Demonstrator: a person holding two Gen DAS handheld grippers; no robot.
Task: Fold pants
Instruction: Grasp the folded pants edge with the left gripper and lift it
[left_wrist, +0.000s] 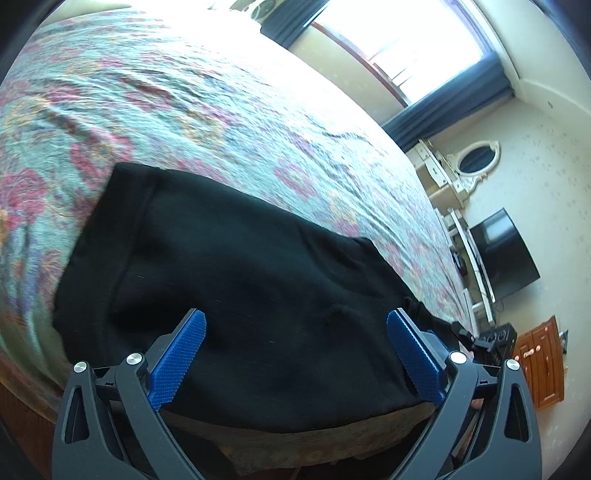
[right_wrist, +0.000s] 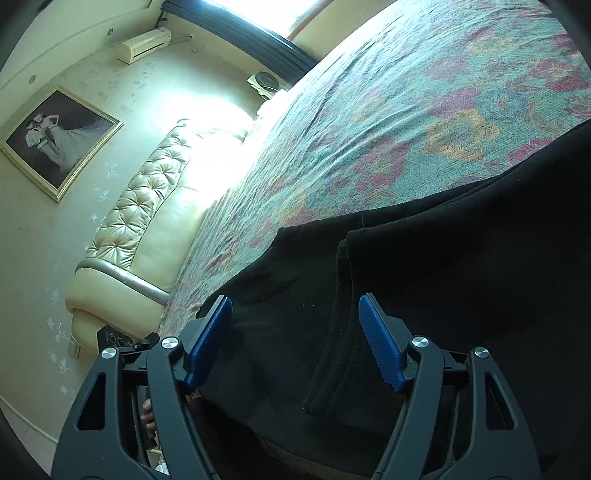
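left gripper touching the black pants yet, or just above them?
Cannot tell. In the left wrist view the left gripper is open with the black pants behind its fingers, but neither view plainly shows contact or a gap.

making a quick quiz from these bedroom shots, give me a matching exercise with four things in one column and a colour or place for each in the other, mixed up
Things:
1. pants
2. bedspread
3. headboard
4. framed picture

Descriptions:
A. cream, tufted, at the end of the bed
B. black, lying on the bed near its edge
C. hanging on the wall, gold frame
D. teal with pink and orange flowers

Both the left gripper and the right gripper are open above the pants.

Pairs: 1-B, 2-D, 3-A, 4-C
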